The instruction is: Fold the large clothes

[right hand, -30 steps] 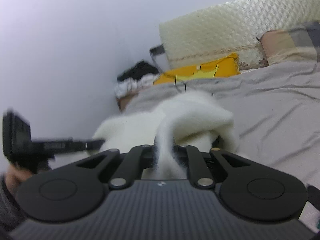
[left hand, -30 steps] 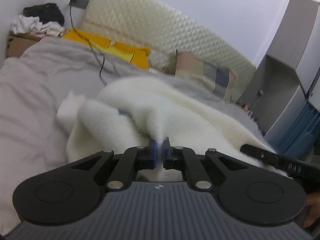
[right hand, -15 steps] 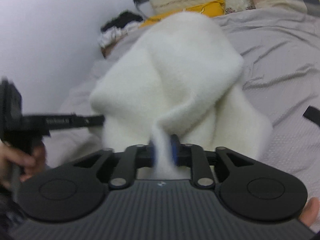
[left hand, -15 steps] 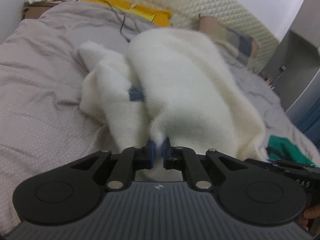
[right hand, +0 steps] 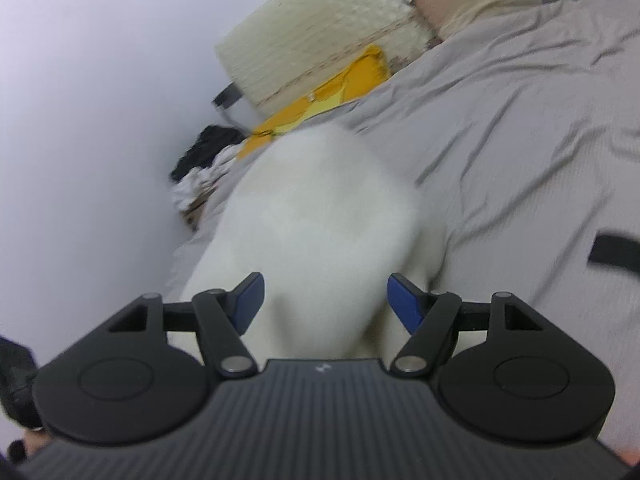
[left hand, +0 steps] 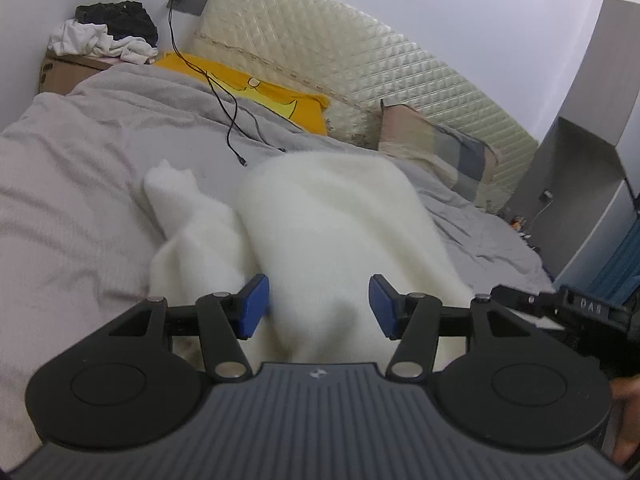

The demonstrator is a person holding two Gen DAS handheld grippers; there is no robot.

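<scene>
Fluffy white fleece garment (left hand: 336, 224) lies doubled over on the grey bedsheet (left hand: 72, 184); we've just been opening left gripper (left hand: 318, 307) and right gripper (right hand: 324, 302), both now spread, fleece loose between them, so the fold settles.

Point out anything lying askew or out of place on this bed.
The white fleece garment lies bunched, one sleeve sticking out sideways. A black cable trails loose across the grey duvet from the wall.
</scene>
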